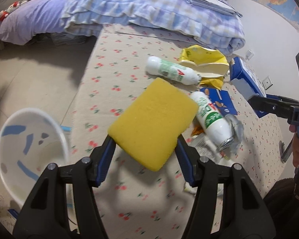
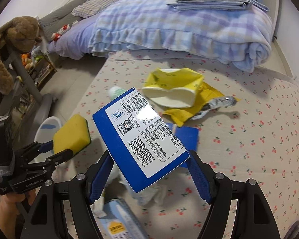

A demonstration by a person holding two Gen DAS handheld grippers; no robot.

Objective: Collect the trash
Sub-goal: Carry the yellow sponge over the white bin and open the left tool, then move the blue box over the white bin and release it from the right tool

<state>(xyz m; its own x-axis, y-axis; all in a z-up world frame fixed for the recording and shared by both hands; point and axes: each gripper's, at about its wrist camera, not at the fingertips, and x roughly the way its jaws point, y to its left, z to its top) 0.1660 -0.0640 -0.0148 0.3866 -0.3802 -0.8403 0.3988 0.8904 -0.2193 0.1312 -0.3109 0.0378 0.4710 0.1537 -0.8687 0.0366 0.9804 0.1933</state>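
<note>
Jaws of the left gripper (image 1: 146, 145) closed on a yellow sponge (image 1: 152, 123), held lifted above the cherry-print bed (image 1: 109, 63). Jaws of the right gripper (image 2: 149, 160) likewise closed on a blue carton (image 2: 141, 139), tilted and raised clear of the bedding. Seen in the right wrist view with a green scouring layer on the sponge's far face.

Judged as the carrying step: both pieces picked up, neither yet dropped. Called for next, probably, a swing of the sponge leftward over the white bin (image 1: 29, 149), standing low beside the bed and just left of that gripper, then a release; the carton to follow across the same way, with care not to knock the two grippers together.

Left lying on the bed just beyond the sponge: two white bottles (image 1: 171, 70) with green labels, one marked with a red "4" and the nearer one (image 1: 211, 119) showing "40" upside down. Farther back, a crumpled yellow paper box (image 1: 205, 63), a yellow foil wrapper (image 2: 207, 103) and a flat blue card (image 2: 186, 137). Near the right gripper's base, a pale blue packet (image 2: 117, 219) and crumpled white tissue (image 2: 149, 195).

Legible on the carton: barcode 6928532409426, a QR code and small Chinese print. Stamped "GenRobot.AI" on the left gripper's body. Beyond everything, a folded checked blanket (image 2: 179, 29).
</note>
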